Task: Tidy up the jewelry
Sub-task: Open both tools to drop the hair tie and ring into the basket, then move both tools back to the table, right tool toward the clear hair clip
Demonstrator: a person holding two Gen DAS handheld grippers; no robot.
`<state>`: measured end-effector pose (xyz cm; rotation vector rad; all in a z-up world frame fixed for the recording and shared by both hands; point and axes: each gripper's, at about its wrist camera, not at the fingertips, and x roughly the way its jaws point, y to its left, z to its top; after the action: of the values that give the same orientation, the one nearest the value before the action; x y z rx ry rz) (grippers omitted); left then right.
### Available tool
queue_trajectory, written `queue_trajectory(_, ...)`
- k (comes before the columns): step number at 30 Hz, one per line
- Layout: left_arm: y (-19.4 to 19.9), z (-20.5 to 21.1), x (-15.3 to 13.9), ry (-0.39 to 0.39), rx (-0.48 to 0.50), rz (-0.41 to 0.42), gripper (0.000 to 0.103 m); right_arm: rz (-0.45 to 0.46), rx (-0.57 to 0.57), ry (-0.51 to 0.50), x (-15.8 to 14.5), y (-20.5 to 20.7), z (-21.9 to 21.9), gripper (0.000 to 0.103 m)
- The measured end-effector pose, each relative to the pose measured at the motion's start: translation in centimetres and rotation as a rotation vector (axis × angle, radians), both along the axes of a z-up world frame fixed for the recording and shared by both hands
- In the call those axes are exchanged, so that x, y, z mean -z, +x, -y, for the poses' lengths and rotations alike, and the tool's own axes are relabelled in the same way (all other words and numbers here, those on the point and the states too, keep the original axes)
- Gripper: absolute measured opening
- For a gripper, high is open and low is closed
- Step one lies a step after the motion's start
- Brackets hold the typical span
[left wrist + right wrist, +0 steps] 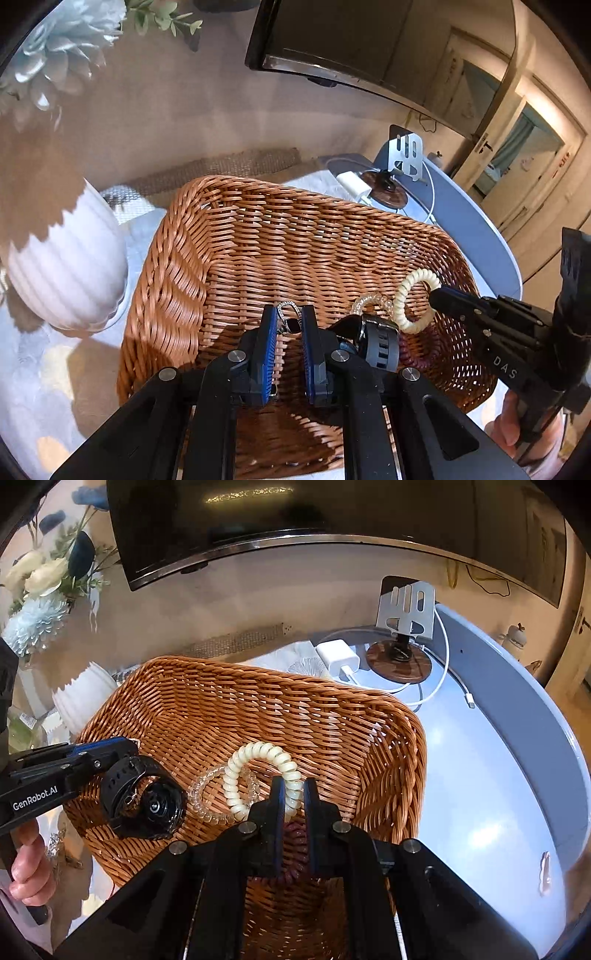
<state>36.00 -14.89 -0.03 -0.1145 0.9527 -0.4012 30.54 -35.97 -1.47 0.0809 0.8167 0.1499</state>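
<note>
Necklace: a thin silver chain with a dark pendant [289, 320] hung pinched between the blue pads of the left gripper [289, 332] over the wicker basket [236, 236]; judged light, limp and snag-prone, best taken by the chain.
Watch: black watch [147, 801] lay inside the basket; judged stiff and heaviest.
Clear coil: clear hair tie [207, 797] lay beside it.
Cream coil: cream spiral tie [258, 764] was clamped in the right gripper [294, 797]; judged springy and light.
</note>
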Motion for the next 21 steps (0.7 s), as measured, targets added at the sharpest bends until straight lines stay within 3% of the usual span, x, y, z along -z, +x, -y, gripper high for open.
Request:
queue_trajectory(6, 0.0, -1.1, -0.7, -0.065, -0.007, 0.005, 0.018, 0.017, 0.001, 0.006, -0.8, -0.8, 0.2, 0.013)
queue_trajectory(8, -0.5, -1.4, -1.1, -0.082, 0.004, 0.007, 0.028, 0.03, 0.012, 0.014, -1.2, -1.4, 0.4, 0.014)
queue_trajectory(11, -1.8, -1.7, -2.0, -0.076, 0.008, 0.03, 0.035, 0.045, 0.009, 0.04, -1.9, -2.4, 0.8, 0.017)
queue_trajectory(18, -7.0, -3.4, -5.0, -0.063, 0.022, 0.081, 0.035, 0.091, -0.023, 0.105, -4.4, -7.1, 0.6, 0.03)
queue_trajectory(21, -10.2, -5.0, -6.7, -0.056, 0.005, 0.127, 0.043, 0.112, -0.043, 0.123, -5.4, -9.4, -0.1, 0.033)
